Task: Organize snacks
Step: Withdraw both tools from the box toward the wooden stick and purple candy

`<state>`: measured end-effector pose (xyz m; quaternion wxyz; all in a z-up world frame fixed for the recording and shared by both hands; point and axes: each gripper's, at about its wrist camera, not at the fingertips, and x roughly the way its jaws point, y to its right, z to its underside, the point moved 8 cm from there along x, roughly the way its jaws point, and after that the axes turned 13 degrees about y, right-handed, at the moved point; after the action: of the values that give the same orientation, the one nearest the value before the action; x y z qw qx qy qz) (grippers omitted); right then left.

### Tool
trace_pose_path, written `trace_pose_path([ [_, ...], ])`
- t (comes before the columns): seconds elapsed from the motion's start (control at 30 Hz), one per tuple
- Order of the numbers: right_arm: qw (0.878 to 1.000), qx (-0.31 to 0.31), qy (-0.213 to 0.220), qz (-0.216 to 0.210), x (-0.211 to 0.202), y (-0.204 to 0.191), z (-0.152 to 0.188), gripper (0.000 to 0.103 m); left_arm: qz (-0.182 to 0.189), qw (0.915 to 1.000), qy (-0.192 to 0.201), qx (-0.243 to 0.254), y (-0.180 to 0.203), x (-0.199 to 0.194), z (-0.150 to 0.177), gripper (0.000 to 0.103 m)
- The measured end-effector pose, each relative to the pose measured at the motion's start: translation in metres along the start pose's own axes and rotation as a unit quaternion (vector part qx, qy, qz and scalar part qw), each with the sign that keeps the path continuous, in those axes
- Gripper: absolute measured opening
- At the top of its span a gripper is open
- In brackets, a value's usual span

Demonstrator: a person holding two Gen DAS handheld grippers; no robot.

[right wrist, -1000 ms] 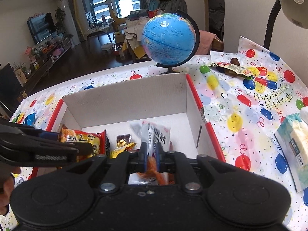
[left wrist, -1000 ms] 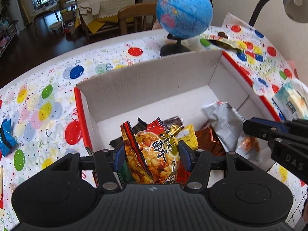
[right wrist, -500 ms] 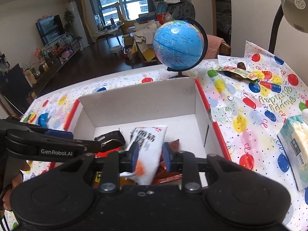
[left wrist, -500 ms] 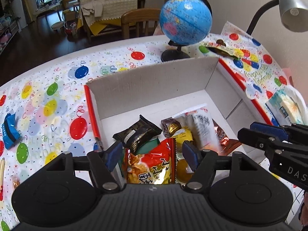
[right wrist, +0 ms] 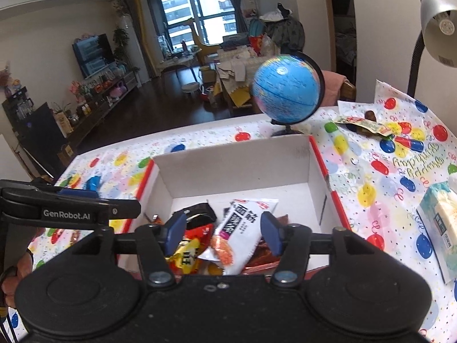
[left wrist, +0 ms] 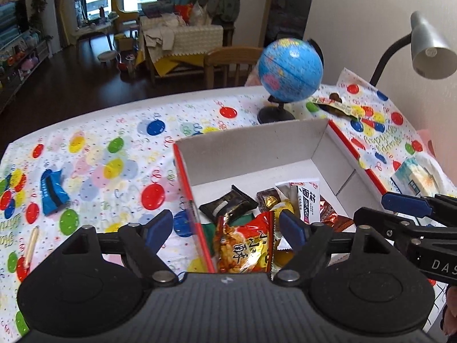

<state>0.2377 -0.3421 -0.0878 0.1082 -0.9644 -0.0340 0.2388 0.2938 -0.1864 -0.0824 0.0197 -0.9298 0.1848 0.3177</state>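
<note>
While both grippers gape empty, crinkly foil packets fill the rectangular cardboard box.

Your two wrist cameras look forward and down past wide-spread jaws, close above the snack box; both views share it and the globe beyond.

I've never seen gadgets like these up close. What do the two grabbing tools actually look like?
Both are matte black plastic. Each has a wide ribbed body with two round discs, silver bolts, and two angled fingers tipped with blue pads. The left gripper carries white "GenRobot.AI" lettering on its side; the right gripper shows white letters "DAS". A bare hand holds the left one, with thin cables beside it. No sleeves visible.
</note>
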Motion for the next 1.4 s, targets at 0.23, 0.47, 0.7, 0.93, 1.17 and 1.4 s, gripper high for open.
trace_pose_path([
  [0.23, 1.0, -0.005, 0.007, -0.016, -0.006, -0.017, -0.003, 0.068, -0.011, 0.9995, 0.026, -0.011, -0.016, -0.03, -0.003, 0.084],
  [0.47, 0.999, -0.029, 0.023, -0.027, -0.011, -0.047, -0.007, 0.084, -0.012, 0.9988, 0.043, -0.019, -0.039, -0.055, 0.001, 0.085],
  [0.7, 0.998, -0.041, 0.023, -0.04, -0.006, -0.087, -0.002, 0.096, -0.019, 0.9978, 0.056, -0.03, -0.077, -0.074, 0.009, 0.103],
  [0.93, 0.998, -0.049, 0.019, -0.042, 0.004, -0.133, 0.009, 0.101, -0.033, 0.9972, 0.056, -0.038, -0.129, -0.088, 0.019, 0.103],
  [1.17, 0.997, -0.063, 0.009, -0.049, 0.02, -0.189, 0.024, 0.102, -0.053, 0.9965, 0.047, -0.046, -0.192, -0.094, 0.034, 0.103],
  [1.4, 0.995, -0.081, -0.012, -0.052, 0.038, -0.237, 0.046, 0.102, -0.076, 0.9945, 0.028, -0.067, -0.26, -0.091, 0.052, 0.103],
])
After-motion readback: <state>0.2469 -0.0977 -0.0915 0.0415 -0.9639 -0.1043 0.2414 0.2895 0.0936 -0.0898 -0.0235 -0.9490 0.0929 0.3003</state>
